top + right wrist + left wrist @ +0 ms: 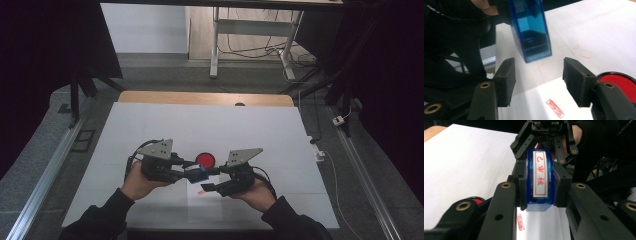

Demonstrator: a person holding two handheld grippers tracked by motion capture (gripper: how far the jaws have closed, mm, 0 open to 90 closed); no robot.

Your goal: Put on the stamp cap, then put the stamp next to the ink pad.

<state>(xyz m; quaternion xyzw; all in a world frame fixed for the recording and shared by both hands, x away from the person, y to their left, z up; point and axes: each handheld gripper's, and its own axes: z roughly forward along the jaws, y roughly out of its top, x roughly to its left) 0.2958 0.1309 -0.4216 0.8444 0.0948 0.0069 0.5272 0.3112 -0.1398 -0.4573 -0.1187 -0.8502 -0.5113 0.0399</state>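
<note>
Your left gripper (540, 186) clamps a translucent blue plastic stamp (540, 180) whose white label reads 已审核 in red. Your right gripper (539, 80) stands open, holding nothing, above a red rectangular imprint (555, 108), illegible, on the white paper sheet (544, 100).

Dim room, brightly lit white tabletop, soft close-up blur.

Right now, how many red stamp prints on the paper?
1: a red stamp print on the white sheet, just below the blue stamp held in the left gripper. Others may be hidden.
</note>
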